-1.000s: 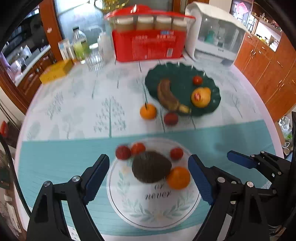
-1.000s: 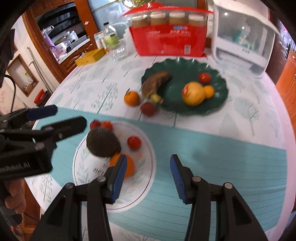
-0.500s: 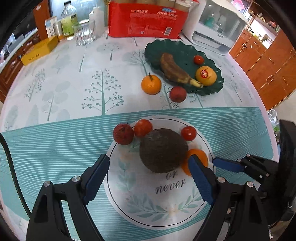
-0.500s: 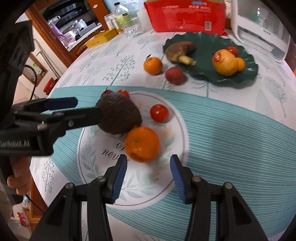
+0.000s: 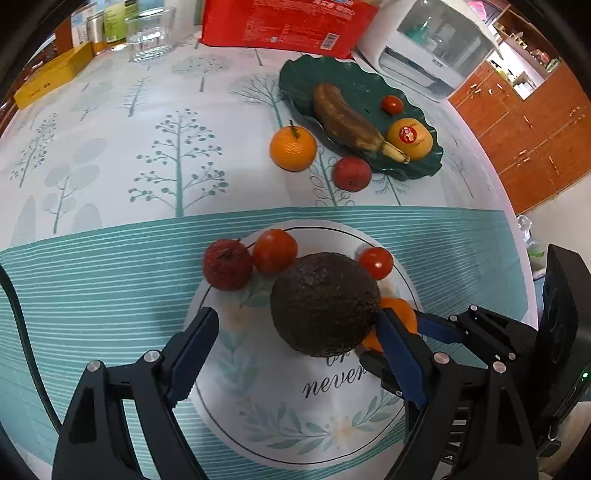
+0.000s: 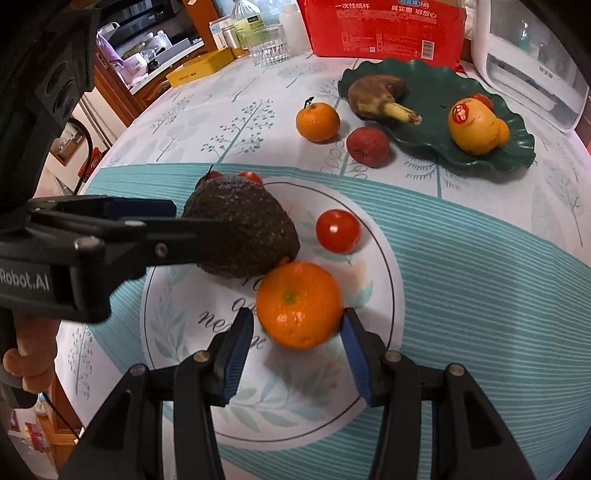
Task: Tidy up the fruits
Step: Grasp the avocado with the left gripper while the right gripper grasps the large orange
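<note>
A white plate (image 5: 258, 417) (image 6: 373, 254) holds a dark avocado (image 5: 325, 302) (image 6: 243, 230), an orange (image 6: 299, 304) (image 5: 397, 314), two tomatoes (image 5: 275, 251) (image 6: 338, 230) and a red lychee (image 5: 226, 264). My left gripper (image 5: 295, 354) is open, its fingers on either side of the avocado's near end. My right gripper (image 6: 297, 334) is open, its pads flanking the orange. A green plate (image 5: 295, 74) (image 6: 436, 85) holds a brown banana (image 5: 347, 118), a yellow fruit (image 5: 410, 138) and a tomato (image 5: 392, 105).
A loose orange (image 5: 293, 147) (image 6: 317, 122) and a red lychee (image 5: 352, 173) (image 6: 367, 147) lie on the tablecloth beside the green plate. A red carton (image 5: 288, 22), a glass (image 5: 147, 37), bottles, a yellow box (image 5: 51, 79) and a white appliance (image 5: 424, 55) stand at the back.
Both grippers have moved forward and down over the white plate. The left now brackets the avocado and the right brackets the orange. Both stay open.
</note>
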A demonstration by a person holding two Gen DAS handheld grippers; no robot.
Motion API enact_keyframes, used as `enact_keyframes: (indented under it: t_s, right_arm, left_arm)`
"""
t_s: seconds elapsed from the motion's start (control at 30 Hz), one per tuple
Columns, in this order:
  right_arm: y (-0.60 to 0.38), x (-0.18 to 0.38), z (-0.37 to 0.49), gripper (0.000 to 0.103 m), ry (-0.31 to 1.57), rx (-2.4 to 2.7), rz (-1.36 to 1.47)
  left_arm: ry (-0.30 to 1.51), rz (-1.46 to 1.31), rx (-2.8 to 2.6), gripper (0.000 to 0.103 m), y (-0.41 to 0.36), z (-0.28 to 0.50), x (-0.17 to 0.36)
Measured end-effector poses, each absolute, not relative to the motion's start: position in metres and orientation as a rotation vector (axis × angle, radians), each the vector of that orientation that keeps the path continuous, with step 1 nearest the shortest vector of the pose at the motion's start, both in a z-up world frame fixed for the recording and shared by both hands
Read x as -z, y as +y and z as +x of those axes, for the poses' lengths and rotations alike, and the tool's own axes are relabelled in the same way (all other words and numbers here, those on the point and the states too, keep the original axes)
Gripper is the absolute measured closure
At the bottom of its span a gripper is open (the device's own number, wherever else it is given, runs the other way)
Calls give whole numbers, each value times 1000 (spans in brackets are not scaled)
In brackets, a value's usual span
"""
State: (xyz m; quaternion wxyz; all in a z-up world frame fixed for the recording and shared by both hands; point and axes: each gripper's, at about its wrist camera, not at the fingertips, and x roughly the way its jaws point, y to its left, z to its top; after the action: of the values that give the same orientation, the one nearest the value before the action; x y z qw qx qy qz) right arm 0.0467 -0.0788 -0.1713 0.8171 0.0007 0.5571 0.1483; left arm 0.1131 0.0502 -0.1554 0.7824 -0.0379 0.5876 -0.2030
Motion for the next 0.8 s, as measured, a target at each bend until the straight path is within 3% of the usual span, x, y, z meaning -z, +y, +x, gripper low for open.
enact_keyframes:
  t_s: [0.27, 0.5, 0.8]
  right_arm:
    - [-99, 168, 47, 57, 1178, -266, 54]
    - [-115, 168, 48, 57, 1176, -234, 82]
    - [-115, 168, 47, 57, 1170, -232, 80]
  left_arm:
    - [1288, -57, 470, 20, 34, 118, 163]
    - [1311, -65, 481, 33, 25, 120, 170]
    - [1315, -122, 464, 35, 26, 123, 175]
